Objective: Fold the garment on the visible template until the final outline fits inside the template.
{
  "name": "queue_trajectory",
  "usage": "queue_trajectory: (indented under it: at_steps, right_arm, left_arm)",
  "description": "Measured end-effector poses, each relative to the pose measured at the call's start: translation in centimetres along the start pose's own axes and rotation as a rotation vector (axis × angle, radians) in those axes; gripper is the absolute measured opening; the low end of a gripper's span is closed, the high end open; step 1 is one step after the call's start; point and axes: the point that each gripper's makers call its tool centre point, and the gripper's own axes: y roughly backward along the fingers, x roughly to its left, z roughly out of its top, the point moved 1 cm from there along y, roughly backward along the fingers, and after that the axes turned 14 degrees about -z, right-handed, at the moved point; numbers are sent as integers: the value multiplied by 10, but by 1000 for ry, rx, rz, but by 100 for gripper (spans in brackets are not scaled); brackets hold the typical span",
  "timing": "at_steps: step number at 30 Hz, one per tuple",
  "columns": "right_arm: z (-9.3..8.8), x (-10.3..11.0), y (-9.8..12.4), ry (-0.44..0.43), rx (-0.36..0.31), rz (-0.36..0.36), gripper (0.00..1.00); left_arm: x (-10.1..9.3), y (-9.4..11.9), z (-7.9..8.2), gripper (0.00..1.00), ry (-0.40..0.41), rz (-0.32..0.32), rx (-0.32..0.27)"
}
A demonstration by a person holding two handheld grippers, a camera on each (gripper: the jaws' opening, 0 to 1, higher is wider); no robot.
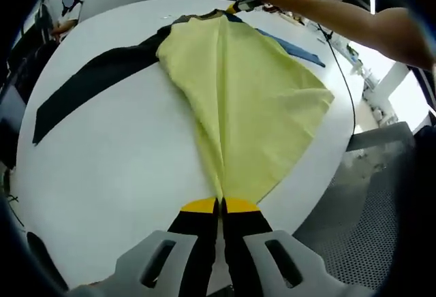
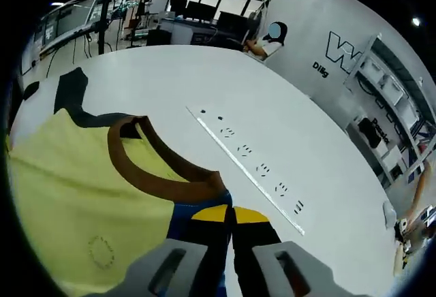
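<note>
The soft, light, limp garment (image 1: pixel 238 99) is spread on the worktop (image 1: pixel 116 167). Its hem at 6 o'clock is pinched by the closed left tool (image 1: pixel 220 208), its collar by the closed right tool (image 2: pixel 230 216). Edges are best gripped.

The shirt (image 1: pixel 238 99) is lying spread on the white table — pale yellow body, a black sleeve (image 1: pixel 88 82) stretching away flat, a brown collar (image 2: pixel 160 167) — with a ridge running lengthwise and blue fabric (image 1: pixel 296 48) peeking out along its far edge.
</note>
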Motion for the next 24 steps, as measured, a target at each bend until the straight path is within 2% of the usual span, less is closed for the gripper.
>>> queue_trajectory:
  at_steps: [3,11,19,24]
  right_arm:
    - [-3,-4,-4,-12,14,-24,0]
    - [3,-12,-14,-10,-11,-58,0]
    - [-6,-7,-23,-27,17,-55,0]
    - [-17,-1,-25,-45,61,-39,0]
  left_arm:
    - [1,0,1,0,6,0,3]
    - [-1,-2,5,0,6,3,-9]
    - [-1,-4,7,0,-6,13,-7]
    - [-1,-4,6,0,-5,18,-20]
